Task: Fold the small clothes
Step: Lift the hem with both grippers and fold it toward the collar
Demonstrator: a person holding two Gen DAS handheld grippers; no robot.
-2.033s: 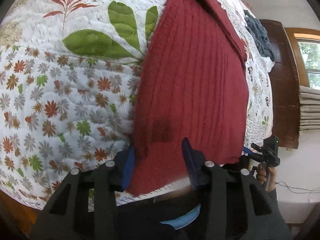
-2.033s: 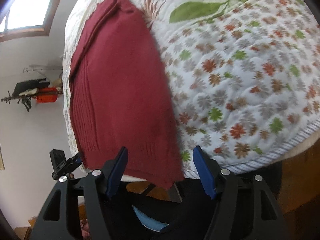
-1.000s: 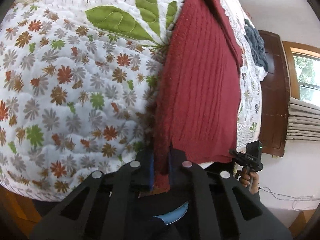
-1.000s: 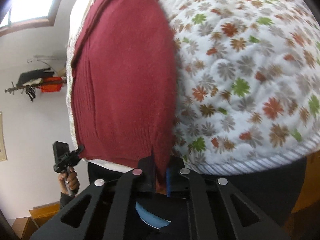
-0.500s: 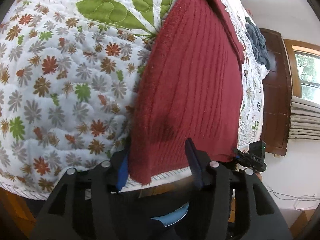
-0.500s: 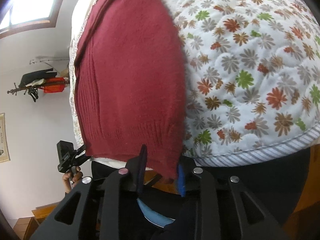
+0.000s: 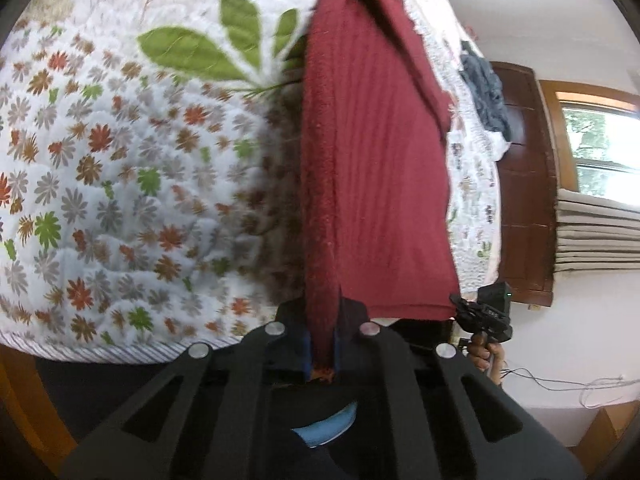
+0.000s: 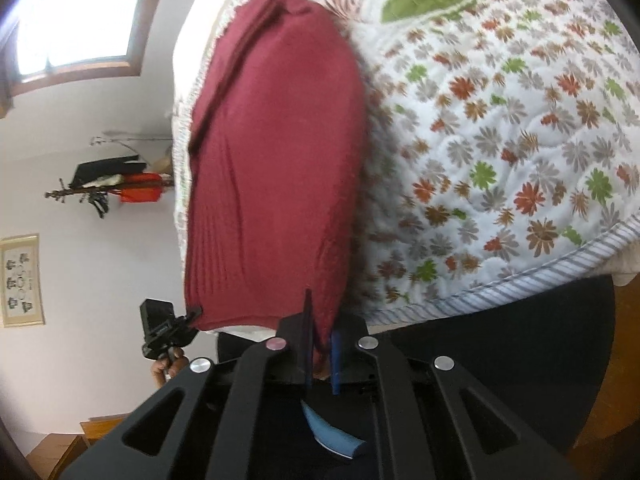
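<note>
A dark red knitted sweater lies lengthwise on the flowered quilt, its hem at the near edge of the bed. My left gripper is shut on the hem's left corner, and the cloth rises in a ridge from its jaws. In the right wrist view the same sweater fills the middle. My right gripper is shut on the hem's right corner. Each view also shows the other gripper held in a hand at the hem's far corner.
The quilt covers the bed to its striped border. A grey-blue garment lies further up the bed by a dark wooden headboard. A window, a coat stand and a framed picture line the walls.
Half a second ago my left gripper stood open around the hem corner; now it is shut on it. The right gripper's jaws have narrowed on their corner. The hem has lifted off the quilt.
</note>
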